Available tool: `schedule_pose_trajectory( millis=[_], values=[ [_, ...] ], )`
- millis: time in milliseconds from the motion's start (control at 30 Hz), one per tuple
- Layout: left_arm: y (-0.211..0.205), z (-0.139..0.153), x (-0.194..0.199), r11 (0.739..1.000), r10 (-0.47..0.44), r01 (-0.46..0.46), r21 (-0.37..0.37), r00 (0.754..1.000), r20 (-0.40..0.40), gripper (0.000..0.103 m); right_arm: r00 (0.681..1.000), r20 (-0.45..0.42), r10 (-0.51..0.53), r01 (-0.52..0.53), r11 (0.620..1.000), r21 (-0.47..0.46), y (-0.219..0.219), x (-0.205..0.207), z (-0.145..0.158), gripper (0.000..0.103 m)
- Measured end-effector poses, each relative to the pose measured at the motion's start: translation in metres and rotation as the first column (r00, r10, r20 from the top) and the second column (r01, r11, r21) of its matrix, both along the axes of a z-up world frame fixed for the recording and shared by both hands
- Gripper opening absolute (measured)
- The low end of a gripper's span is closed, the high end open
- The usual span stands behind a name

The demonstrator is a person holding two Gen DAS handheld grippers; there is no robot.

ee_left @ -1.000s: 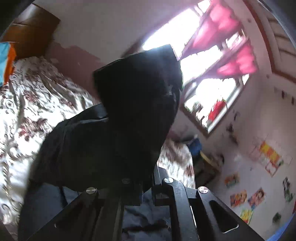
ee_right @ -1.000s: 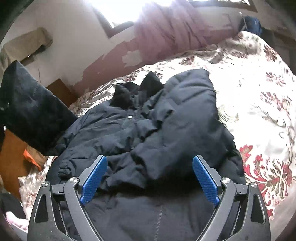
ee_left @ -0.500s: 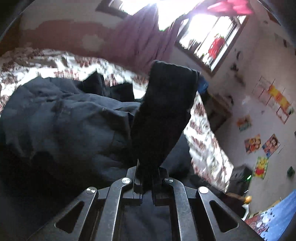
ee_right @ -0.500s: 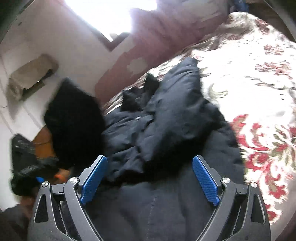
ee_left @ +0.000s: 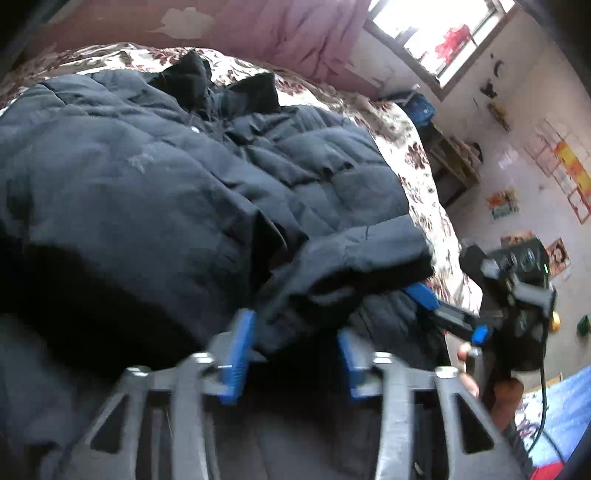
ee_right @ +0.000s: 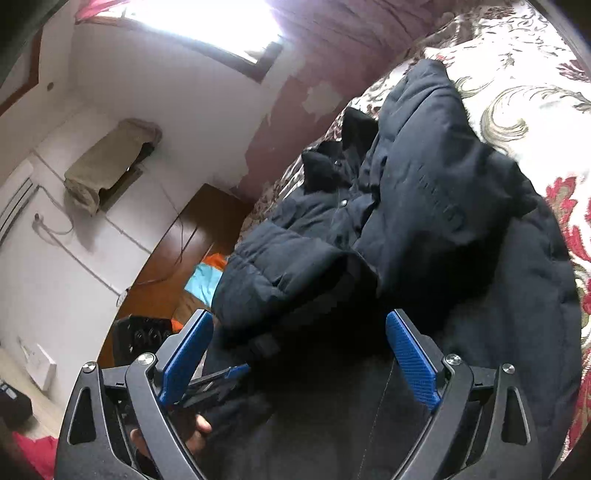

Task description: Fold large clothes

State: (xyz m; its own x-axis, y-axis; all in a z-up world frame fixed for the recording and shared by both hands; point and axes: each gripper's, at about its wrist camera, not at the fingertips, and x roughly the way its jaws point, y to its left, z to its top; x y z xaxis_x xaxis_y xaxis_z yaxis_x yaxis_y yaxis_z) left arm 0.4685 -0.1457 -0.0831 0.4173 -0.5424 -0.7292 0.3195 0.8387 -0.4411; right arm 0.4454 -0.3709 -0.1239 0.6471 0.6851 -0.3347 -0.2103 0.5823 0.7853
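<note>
A dark navy padded jacket (ee_left: 155,177) lies front-up on the floral bedspread (ee_left: 417,158), collar (ee_left: 192,77) at the far end. One sleeve (ee_left: 354,254) lies folded across its front, cuff toward me. My left gripper (ee_left: 293,360) hovers just behind that cuff; its jaws are opening, with the sleeve's fabric loose between the blue pads (ee_left: 236,354), not pressed. In the right wrist view both sleeves (ee_right: 288,266) cross the jacket (ee_right: 517,295). My right gripper (ee_right: 299,350) stands open low over the hem, empty. The left gripper's finger (ee_right: 221,376) shows beside it.
The bed ends at a red-brown wall with a pink curtain (ee_left: 295,33) and a window (ee_left: 443,37). A low table with a blue bag (ee_left: 421,107) stands by the bed's right side. On the left are a wooden board (ee_right: 177,258) and orange and teal cloth (ee_right: 207,273).
My left gripper came down holding the raised sleeve, laid it across the jacket's front, and its jaws have parted. My right gripper dipped and rolled a little, still open.
</note>
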Motion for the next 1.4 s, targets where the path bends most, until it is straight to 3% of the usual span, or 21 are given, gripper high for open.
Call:
schedule_pose_trajectory(
  millis=[33, 167, 300, 400, 467, 500, 600, 733, 800, 900, 933, 1000, 1067, 1100, 1167, 1200, 1300, 1400],
  values=[
    [-0.001, -0.001, -0.008, 1.000, -0.020, 0.020, 0.005, 1.000, 0.005, 0.078, 1.000, -0.010, 0.014, -0.014, 1.000, -0.012, 0.004, 0.002, 0.000, 0.095],
    [-0.001, 0.002, -0.032, 0.996, -0.058, 0.056, 0.070, 0.998, 0.028, 0.079, 0.992, -0.111, 0.056, -0.074, 0.983, -0.166, 0.028, 0.008, -0.005, 0.095],
    [0.023, 0.004, -0.048, 0.997, 0.016, -0.018, 0.073, 1.000, 0.022, 0.079, 0.989, -0.147, 0.006, -0.057, 0.938, -0.341, 0.053, 0.005, -0.004, 0.090],
    [0.050, 0.014, -0.052, 0.989, 0.123, -0.127, 0.081, 0.991, 0.051, 0.079, 0.986, -0.161, -0.036, -0.027, 0.928, -0.372, 0.057, 0.004, -0.004, 0.055],
    [0.066, 0.022, -0.053, 0.979, 0.179, -0.186, 0.085, 0.981, 0.080, 0.079, 0.983, -0.171, -0.066, 0.001, 0.933, -0.360, 0.052, 0.004, -0.003, 0.012],
    [0.076, 0.028, -0.053, 0.970, 0.216, -0.226, 0.090, 0.971, 0.101, 0.079, 0.985, -0.150, -0.080, 0.016, 0.922, -0.387, 0.051, 0.001, 0.002, 0.008],
    [0.096, 0.039, -0.048, 0.950, 0.277, -0.293, 0.108, 0.951, 0.140, 0.079, 0.993, -0.044, -0.112, 0.084, 0.907, -0.412, 0.042, -0.007, 0.021, 0.006],
    [0.115, 0.054, -0.037, 0.920, 0.336, -0.365, 0.144, 0.923, 0.189, 0.079, 0.969, 0.116, -0.216, 0.245, 0.844, -0.477, 0.023, -0.015, 0.055, 0.005],
    [0.124, 0.057, -0.029, 0.906, 0.365, -0.396, 0.150, 0.910, 0.196, 0.079, 0.954, 0.141, -0.264, 0.299, 0.813, -0.501, 0.011, -0.015, 0.062, 0.005],
    [0.131, 0.054, -0.015, 0.896, 0.395, -0.421, 0.141, 0.901, 0.180, 0.080, 0.949, 0.098, -0.299, 0.300, 0.769, -0.565, 0.000, -0.006, 0.055, 0.008],
    [0.134, 0.051, -0.007, 0.888, 0.414, -0.437, 0.142, 0.895, 0.167, 0.080, 0.947, 0.093, -0.307, 0.301, 0.752, -0.586, 0.002, -0.003, 0.055, 0.012],
    [0.138, 0.047, 0.005, 0.879, 0.440, -0.458, 0.132, 0.886, 0.142, 0.080, 0.933, 0.129, -0.338, 0.335, 0.676, -0.656, 0.006, -0.004, 0.059, 0.021],
    [0.136, 0.045, 0.016, 0.879, 0.442, -0.459, 0.129, 0.886, 0.142, 0.080, 0.920, 0.208, -0.333, 0.382, 0.640, -0.667, 0.006, -0.010, 0.074, 0.050],
    [0.133, 0.045, 0.022, 0.882, 0.433, -0.452, 0.131, 0.889, 0.153, 0.080, 0.911, 0.252, -0.326, 0.408, 0.632, -0.659, 0.009, -0.012, 0.083, 0.054],
    [0.124, 0.048, 0.029, 0.892, 0.402, -0.428, 0.142, 0.897, 0.182, 0.080, 0.914, 0.291, -0.281, 0.405, 0.627, -0.665, 0.017, -0.010, 0.095, 0.055],
    [0.118, 0.048, 0.035, 0.899, 0.379, -0.411, 0.155, 0.904, 0.198, 0.080, 0.931, 0.273, -0.241, 0.364, 0.634, -0.682, 0.024, 0.000, 0.097, 0.055],
    [0.093, 0.046, 0.060, 0.913, 0.304, -0.352, 0.206, 0.924, 0.230, 0.081, 0.973, 0.182, -0.143, 0.228, 0.722, -0.653, 0.035, 0.037, 0.092, 0.055],
    [0.077, 0.041, 0.082, 0.915, 0.266, -0.322, 0.243, 0.934, 0.238, 0.081, 0.994, 0.089, -0.060, 0.102, 0.769, -0.631, 0.048, 0.073, 0.081, 0.040]
  ],
)
